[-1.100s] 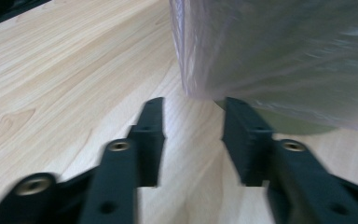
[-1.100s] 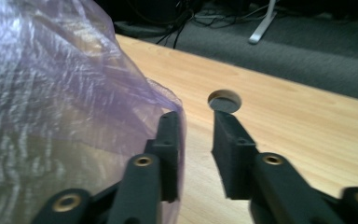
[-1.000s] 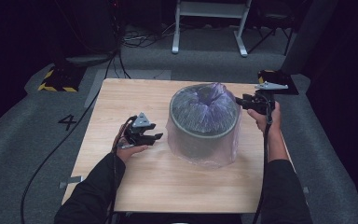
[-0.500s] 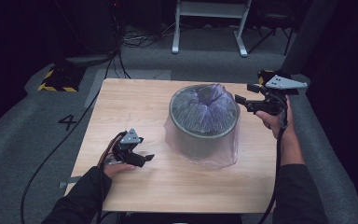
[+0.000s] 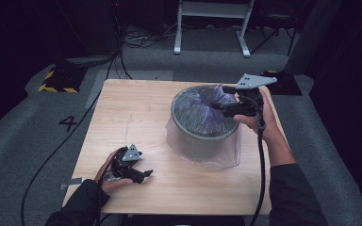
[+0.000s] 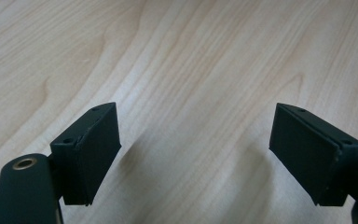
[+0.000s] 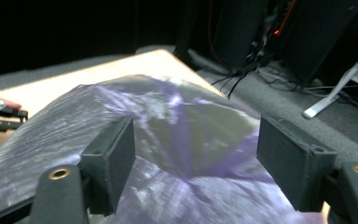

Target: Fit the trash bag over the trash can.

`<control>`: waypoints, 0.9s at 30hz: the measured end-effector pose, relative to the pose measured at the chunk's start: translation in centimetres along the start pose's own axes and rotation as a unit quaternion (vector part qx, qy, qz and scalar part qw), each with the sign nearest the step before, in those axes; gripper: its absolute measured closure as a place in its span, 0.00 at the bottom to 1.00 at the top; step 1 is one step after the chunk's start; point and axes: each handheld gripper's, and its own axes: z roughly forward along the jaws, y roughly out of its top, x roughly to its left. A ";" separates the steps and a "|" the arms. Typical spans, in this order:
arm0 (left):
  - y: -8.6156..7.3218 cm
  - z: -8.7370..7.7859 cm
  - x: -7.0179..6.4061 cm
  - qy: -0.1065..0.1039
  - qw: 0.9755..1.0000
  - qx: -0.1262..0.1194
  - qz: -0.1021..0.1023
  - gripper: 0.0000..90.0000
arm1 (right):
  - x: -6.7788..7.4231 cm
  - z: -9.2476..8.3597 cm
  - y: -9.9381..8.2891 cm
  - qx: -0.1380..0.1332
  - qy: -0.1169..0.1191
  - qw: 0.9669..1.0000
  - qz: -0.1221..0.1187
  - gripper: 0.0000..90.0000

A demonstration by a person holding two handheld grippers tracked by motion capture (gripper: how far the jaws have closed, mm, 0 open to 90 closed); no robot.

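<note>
A round grey bin (image 5: pixel 202 129) stands right of centre on the wooden table (image 5: pixel 132 108), lined with a translucent purple bag (image 5: pixel 217 157) whose skirt drapes down outside. My right gripper (image 5: pixel 222 105) hovers level over the bin's right rim. Its jaws have just been opening. In the right gripper view it (image 7: pixel 196 140) is open, with the crumpled bag (image 7: pixel 177 116) beyond the jaws and nothing pressed between them. My left gripper (image 5: pixel 143 175) lies low near the table's front left. Its jaws have just been opening too, and it (image 6: pixel 196 133) stands open over bare wood (image 6: pixel 191 56).
Grey carpet surrounds the table, marked with a number 4 (image 5: pixel 69 123) at the left. A yellow-and-black striped block (image 5: pixel 56 81) and cables lie at the back left, and a white stand (image 5: pixel 212 28) behind. A dark object (image 5: pixel 283 82) sits off the table's back right corner.
My left hand drew back from beside the bin toward the table's front left. My right gripper rose from the bin's right side and came in over the rim.
</note>
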 end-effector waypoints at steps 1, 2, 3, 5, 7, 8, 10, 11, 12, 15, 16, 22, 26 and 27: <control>-0.1 0.0 0.0 0.001 1.000 0.000 0.001 0.17 | 0.3 0.5 0.1 0.011 0.001 1.000 -0.003 0.33; -0.2 0.0 0.0 0.001 1.000 0.002 0.001 0.17 | 0.7 1.0 0.0 0.024 0.004 1.000 -0.006 0.34; -0.3 0.0 -0.1 0.002 1.000 0.002 0.000 0.17 | 1.0 1.4 0.0 0.038 0.004 0.999 -0.014 0.35; -0.5 0.1 -0.1 0.000 1.000 0.007 -0.001 0.17 | 1.4 2.2 -0.3 0.057 0.009 0.998 -0.021 0.36; -0.7 0.1 0.0 -0.003 1.000 0.002 -0.004 0.17 | 1.5 2.8 -0.6 0.074 0.013 0.997 -0.024 0.36; -0.7 0.1 0.0 -0.003 1.000 0.003 -0.004 0.17 | 1.6 3.1 -0.7 0.085 0.015 0.996 -0.025 0.36; -0.7 0.1 0.1 -0.003 1.000 0.003 -0.004 0.17 | 1.6 3.4 -0.8 0.103 0.017 0.994 -0.028 0.37; -0.7 0.1 0.1 -0.004 1.000 0.003 -0.004 0.17 | 1.6 3.5 -0.9 0.111 0.018 0.993 -0.028 0.37; -0.7 0.1 0.1 -0.005 1.000 0.003 -0.004 0.17 | 1.5 3.6 -0.9 0.117 0.021 0.993 -0.029 0.36; -0.7 0.1 0.1 -0.008 1.000 0.003 -0.003 0.16 | 1.4 3.3 -1.0 0.121 0.018 0.992 -0.029 0.36; -0.7 0.1 0.1 -0.008 1.000 0.003 -0.002 0.16 | 1.3 3.3 -1.0 0.121 0.019 0.992 -0.024 0.36; -0.7 0.2 0.2 -0.010 1.000 0.003 -0.001 0.16 | 1.0 3.4 -1.6 0.158 0.021 0.987 -0.014 0.35; -0.7 0.2 0.2 -0.010 1.000 0.003 -0.001 0.16 | 1.0 3.5 -2.0 0.181 0.022 0.983 -0.019 0.33; -0.7 0.2 0.2 -0.011 1.000 0.003 0.000 0.16 | 1.0 3.6 -2.1 0.186 0.025 0.982 -0.019 0.33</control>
